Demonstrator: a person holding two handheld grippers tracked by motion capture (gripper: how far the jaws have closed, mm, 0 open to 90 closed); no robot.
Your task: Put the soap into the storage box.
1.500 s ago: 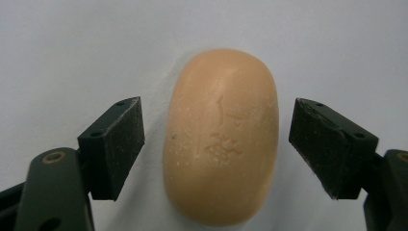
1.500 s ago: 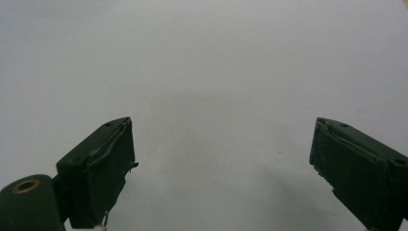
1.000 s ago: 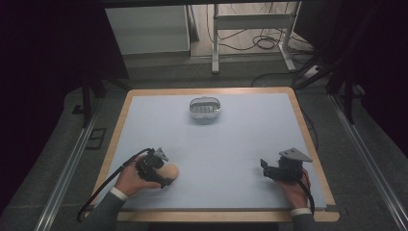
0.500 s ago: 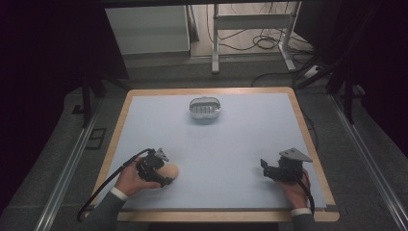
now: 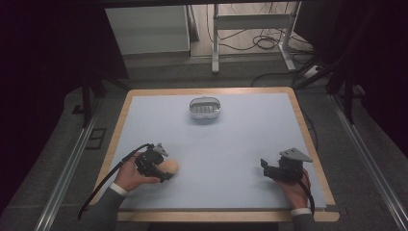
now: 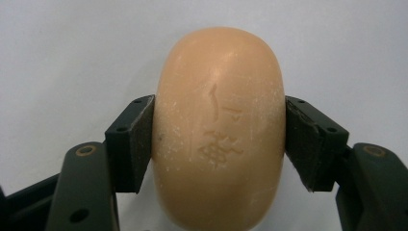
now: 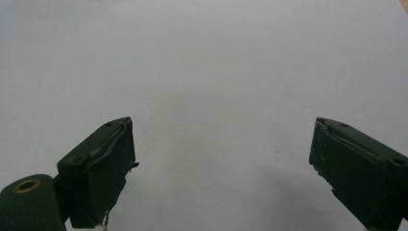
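Jaws of left gripper [image 6: 219, 139] tight on soap bar [image 6: 219, 130], right gripper [image 7: 221, 163] wide, metal dish [image 5: 205, 108] well apart.

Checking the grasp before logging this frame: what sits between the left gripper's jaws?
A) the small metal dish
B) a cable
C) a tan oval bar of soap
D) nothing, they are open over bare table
C: in the left gripper view both pads press the sides of the soap bar, held by the left gripper.
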